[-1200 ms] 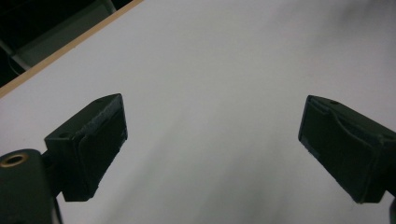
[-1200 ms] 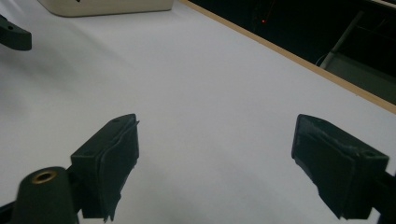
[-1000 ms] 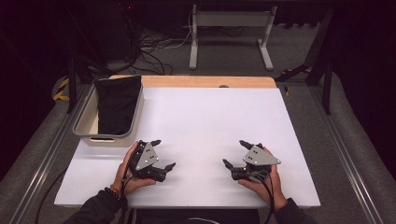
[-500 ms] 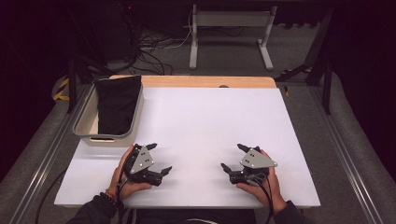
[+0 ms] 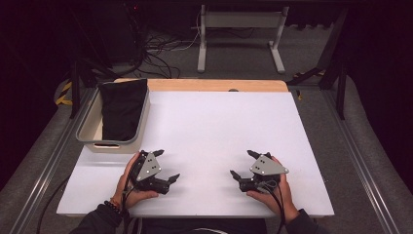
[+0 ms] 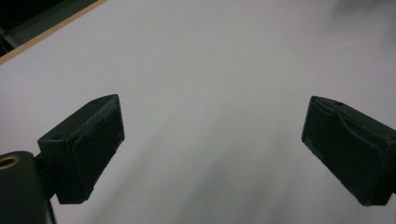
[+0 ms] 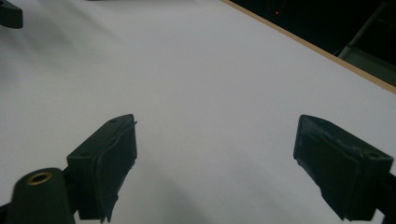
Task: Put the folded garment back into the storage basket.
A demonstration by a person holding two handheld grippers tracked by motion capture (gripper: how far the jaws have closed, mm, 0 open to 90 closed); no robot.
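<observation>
High view: bin (image 5: 92, 139) beyond left tongs (image 5: 166, 165)

The white table (image 5: 219, 131) is bright and evenly lit from above, while the room around its edges is very dark. Shadows on it are soft and weak. Both gripper views are slightly blurred, with smeared grey streaks.

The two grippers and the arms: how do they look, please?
The left gripper and right gripper are black, each with two blocky jaws, a grey three-cornered plate on top and a dark trailing cable. The sleeves are dark; a beaded bracelet sits on the left wrist.
</observation>
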